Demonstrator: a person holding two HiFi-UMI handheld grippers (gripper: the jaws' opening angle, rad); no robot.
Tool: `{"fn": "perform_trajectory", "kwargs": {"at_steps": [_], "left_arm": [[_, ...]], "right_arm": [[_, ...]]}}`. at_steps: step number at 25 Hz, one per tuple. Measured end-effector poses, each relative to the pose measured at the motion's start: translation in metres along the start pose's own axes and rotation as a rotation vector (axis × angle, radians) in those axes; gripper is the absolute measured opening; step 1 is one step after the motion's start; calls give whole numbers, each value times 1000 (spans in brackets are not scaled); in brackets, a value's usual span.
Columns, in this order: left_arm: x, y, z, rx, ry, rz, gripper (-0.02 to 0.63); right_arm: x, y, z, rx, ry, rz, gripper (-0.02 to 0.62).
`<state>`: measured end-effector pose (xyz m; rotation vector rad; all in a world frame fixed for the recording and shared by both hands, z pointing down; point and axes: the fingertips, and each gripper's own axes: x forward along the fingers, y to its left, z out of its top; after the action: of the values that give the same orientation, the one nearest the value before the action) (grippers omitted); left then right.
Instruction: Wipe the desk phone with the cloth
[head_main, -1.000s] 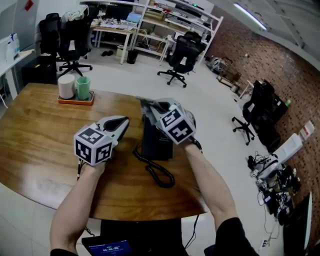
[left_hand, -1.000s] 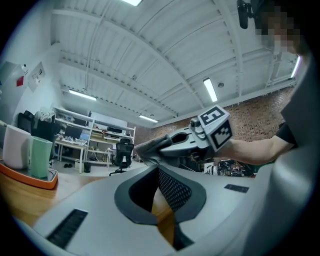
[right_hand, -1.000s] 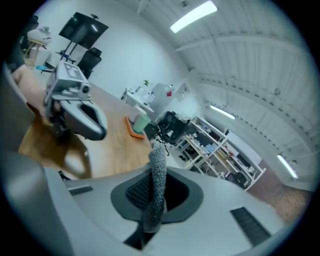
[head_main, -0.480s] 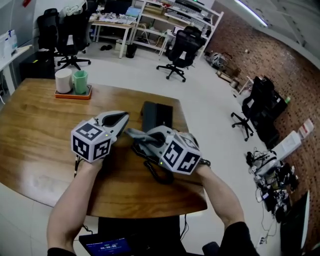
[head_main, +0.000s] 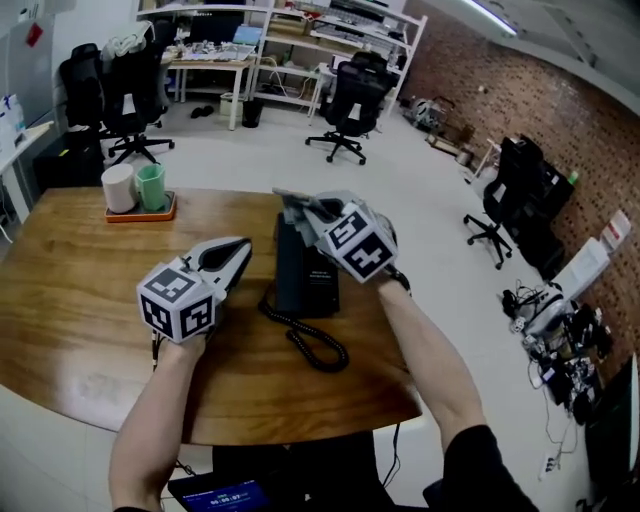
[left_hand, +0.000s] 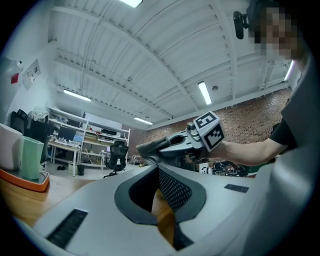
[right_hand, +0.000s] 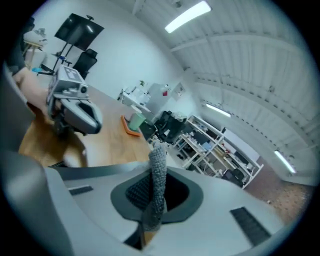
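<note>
A black desk phone (head_main: 303, 268) lies on the wooden table (head_main: 70, 290), its coiled cord (head_main: 312, 343) trailing toward me. My right gripper (head_main: 310, 216) is over the phone's far end, shut on a grey cloth (head_main: 296, 203) that sticks out past the jaws. In the right gripper view the cloth (right_hand: 159, 161) stands pinched between the pads. My left gripper (head_main: 240, 248) hovers just left of the phone with its jaws together and nothing in them. The left gripper view shows the right gripper (left_hand: 152, 146) with the cloth ahead of it.
An orange tray (head_main: 140, 211) with a white cup (head_main: 117, 187) and a green cup (head_main: 151, 186) stands at the table's far left. The table's front edge (head_main: 300, 425) is near me. Office chairs (head_main: 350, 95) and shelves stand on the floor beyond.
The right gripper has carried the cloth from the phone's near end back to its far end. The left gripper has barely moved.
</note>
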<state>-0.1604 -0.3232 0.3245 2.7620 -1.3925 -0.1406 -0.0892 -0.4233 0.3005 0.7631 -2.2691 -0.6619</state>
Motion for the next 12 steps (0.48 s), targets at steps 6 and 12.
{"fn": "perform_trajectory", "kwargs": {"at_steps": [6,12], "left_arm": [[3,-4,5,-4,0,3,-6],[4,-5,5,11,12,6,-6]], "right_arm": [[12,14,-19,-76,81,52,25],[-43,96,-27,-234,56,271,26]]}}
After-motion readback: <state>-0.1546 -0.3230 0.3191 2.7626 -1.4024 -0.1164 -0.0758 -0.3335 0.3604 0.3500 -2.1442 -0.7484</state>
